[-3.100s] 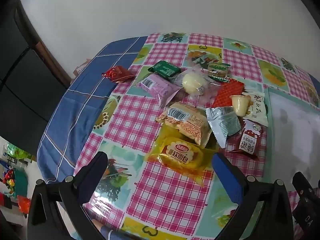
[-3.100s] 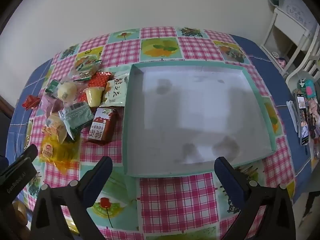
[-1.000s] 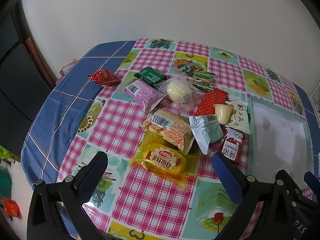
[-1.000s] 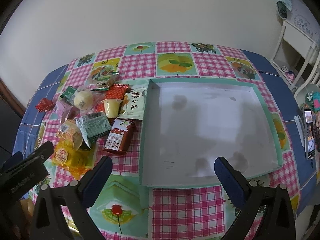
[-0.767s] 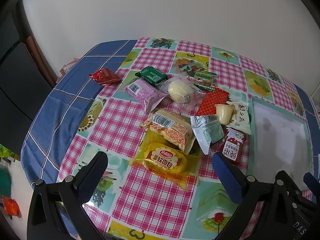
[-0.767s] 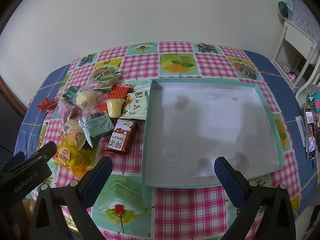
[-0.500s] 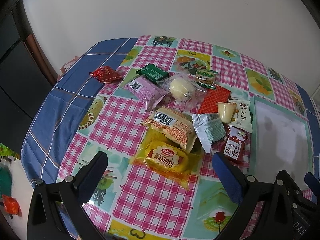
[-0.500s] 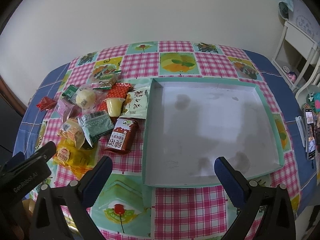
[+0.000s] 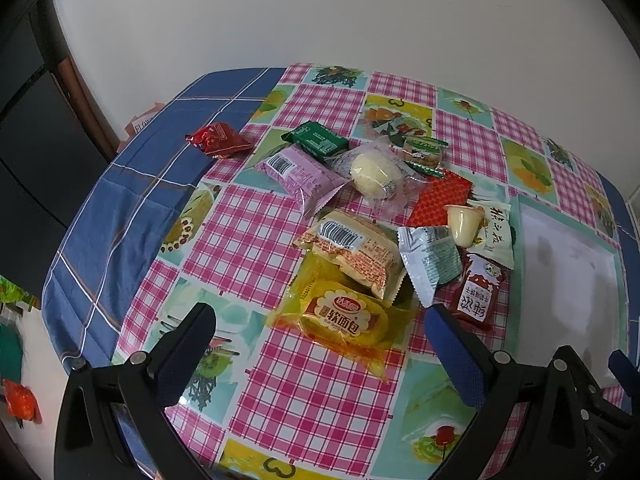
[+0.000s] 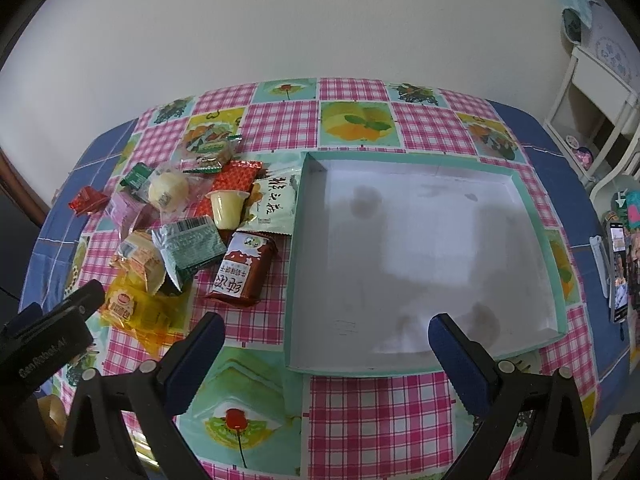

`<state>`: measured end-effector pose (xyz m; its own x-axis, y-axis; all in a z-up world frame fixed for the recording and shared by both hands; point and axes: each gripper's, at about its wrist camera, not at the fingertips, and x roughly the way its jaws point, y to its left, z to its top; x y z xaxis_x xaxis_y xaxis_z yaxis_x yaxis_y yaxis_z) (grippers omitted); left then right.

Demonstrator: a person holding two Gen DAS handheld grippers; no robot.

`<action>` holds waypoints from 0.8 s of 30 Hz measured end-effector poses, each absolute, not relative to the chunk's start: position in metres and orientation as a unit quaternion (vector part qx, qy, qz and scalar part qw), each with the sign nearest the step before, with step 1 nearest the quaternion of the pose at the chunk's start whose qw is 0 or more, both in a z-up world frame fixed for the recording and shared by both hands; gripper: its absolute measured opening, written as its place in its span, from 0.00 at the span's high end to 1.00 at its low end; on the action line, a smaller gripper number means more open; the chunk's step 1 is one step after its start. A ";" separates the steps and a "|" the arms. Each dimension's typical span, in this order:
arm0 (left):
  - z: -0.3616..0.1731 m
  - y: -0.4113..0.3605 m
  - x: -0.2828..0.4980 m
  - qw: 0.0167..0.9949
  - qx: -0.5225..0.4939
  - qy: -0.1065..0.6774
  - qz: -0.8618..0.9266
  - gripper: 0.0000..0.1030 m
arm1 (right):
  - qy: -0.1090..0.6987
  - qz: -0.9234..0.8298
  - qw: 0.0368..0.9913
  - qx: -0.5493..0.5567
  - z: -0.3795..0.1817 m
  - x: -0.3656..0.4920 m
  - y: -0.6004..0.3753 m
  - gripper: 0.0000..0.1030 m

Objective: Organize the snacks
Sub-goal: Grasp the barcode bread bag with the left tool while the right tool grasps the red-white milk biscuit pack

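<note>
A heap of snack packets lies on the checked tablecloth: a yellow bread packet (image 9: 340, 320), an orange packet (image 9: 352, 252), a grey-green foil packet (image 9: 430, 260), a dark red packet (image 9: 478, 294), a jelly cup (image 9: 462, 222) and a round bun in clear wrap (image 9: 374, 170). A small red packet (image 9: 218, 140) lies apart on the blue cloth. The shallow teal-rimmed tray (image 10: 536, 216) holds nothing. My left gripper (image 9: 320, 344) hovers open just short of the yellow packet. My right gripper (image 10: 326, 348) hangs open over the tray's near edge.
A wall runs behind the table. Phones (image 10: 618, 272) lie at the table's right edge, with a white chair (image 10: 592, 92) beyond. The left gripper's body (image 10: 44, 336) shows at the lower left of the right wrist view. The blue cloth (image 9: 132, 200) drapes over the table's left edge.
Both cameras have drifted slightly; the snack heap sits a little lower and closer in the left wrist view. No snack has moved and both grippers stay open.
</note>
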<state>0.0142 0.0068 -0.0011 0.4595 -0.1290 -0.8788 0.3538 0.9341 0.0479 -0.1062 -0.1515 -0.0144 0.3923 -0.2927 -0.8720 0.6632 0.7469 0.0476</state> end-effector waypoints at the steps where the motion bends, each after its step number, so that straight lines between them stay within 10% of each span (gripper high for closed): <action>1: -0.002 0.007 0.017 0.846 0.110 0.502 -0.143 0.00 | 0.466 -0.294 0.810 0.199 -0.015 -0.104 -0.151 0.00; 24: -0.060 -0.019 0.101 0.791 0.089 0.586 -0.155 0.00 | 0.520 -0.226 0.795 0.216 -0.067 -0.008 -0.152 0.35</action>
<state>0.1012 -0.0191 -0.0596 0.2664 -0.1405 -0.9536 0.3487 0.9363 -0.0405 -0.0080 -0.1520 -0.0670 0.3578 -0.1351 -0.9240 0.5840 0.8044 0.1085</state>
